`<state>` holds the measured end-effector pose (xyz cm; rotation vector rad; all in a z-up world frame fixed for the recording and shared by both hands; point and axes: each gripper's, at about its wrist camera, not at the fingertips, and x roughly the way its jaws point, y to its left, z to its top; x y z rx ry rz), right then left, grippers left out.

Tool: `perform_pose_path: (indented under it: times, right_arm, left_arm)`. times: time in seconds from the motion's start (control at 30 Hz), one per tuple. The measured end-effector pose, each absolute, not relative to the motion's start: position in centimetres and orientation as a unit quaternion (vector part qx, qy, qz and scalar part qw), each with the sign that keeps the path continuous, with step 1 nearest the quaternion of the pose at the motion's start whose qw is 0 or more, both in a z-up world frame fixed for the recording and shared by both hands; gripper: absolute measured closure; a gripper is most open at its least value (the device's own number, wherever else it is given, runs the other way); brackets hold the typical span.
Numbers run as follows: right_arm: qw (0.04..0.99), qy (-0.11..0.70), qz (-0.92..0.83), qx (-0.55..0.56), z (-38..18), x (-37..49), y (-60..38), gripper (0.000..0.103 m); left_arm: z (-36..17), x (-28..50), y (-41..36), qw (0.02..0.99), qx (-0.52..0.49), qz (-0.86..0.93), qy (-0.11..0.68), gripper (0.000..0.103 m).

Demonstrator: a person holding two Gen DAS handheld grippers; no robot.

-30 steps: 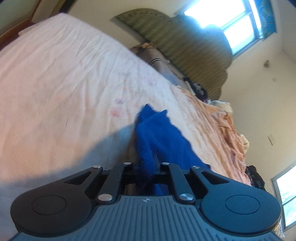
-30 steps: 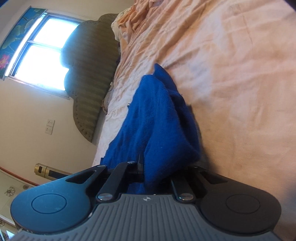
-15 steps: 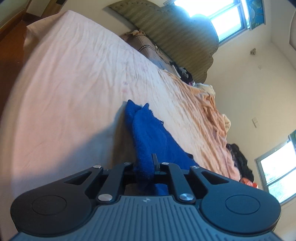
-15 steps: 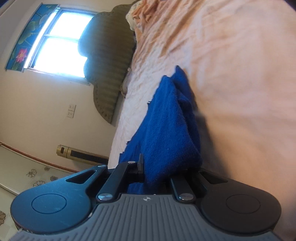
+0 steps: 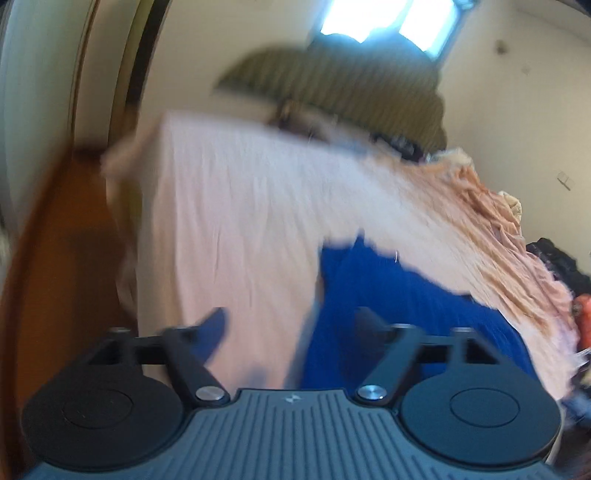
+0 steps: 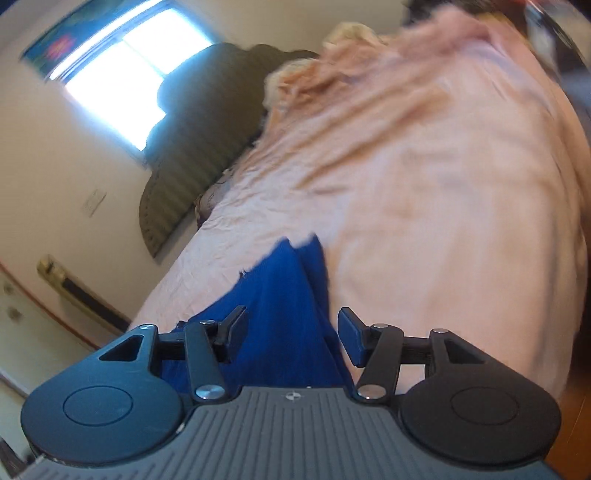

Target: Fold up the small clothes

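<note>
Both views smeared by motion blur, the left wrist view more heavily. Left gripper (image 5: 291, 325) with jaws spread wide, gripping nothing; pale sheet showing in the gap between the two dark fingers (image 5: 214, 328). Blue cloth (image 5: 388, 302) lying on the bed (image 5: 229, 206), at about 4 o'clock from the centre of the left view, its near part running behind the right-hand finger and down toward the gripper body, its far end pointing toward 12 o'clock in two soft peaks. Whether that finger touches the cloth: cannot tell, too blurred. Right gripper (image 6: 291, 332) likewise wide open, empty; blue cloth (image 6: 284, 306) seen between its two pads (image 6: 349, 332), clear of both, stretching from the gripper body toward 12 o'clock and ending in a ragged edge on the sheet. Bed (image 6: 424, 177) filling the upper right of that view, rumpled peach bedding piled at about 1 o'clock. Padded green headboard (image 6: 199, 125) at 10 o'clock against the wall, bright window (image 6: 125, 70) above it at 11 o'clock. In the left view the same headboard (image 5: 332, 85) at 12 o'clock under the window (image 5: 388, 18), wooden floor (image 5: 55, 258) at 9 o'clock.
</note>
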<state>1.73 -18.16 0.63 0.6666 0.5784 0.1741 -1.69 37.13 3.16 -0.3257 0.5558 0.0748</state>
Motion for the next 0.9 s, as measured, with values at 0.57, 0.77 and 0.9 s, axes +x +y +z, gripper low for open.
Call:
perform_pose_path:
  times: [0.57, 0.77, 0.9]
  right_arm:
    - [0.911, 0.395, 0.101, 0.071, -3.1, 20.8, -8.3, 0.085]
    - [0.921, 0.352, 0.104, 0.128, -0.9, 20.1, -10.2, 0.092]
    - [0.925, 0.357, 0.076, 0.111, -3.6, 19.9, -9.8, 0.090]
  left_arm:
    - [-2.9, 20.7, 26.9, 0.924, 0.016, -0.054, 0.377, 0.070]
    - [-1.2, 21.4, 26.9, 0.929, 0.019, -0.051, 0.365, 0.091]
    - [-3.0, 21.9, 27.2, 0.930, 0.006, -0.042, 0.366, 0.091]
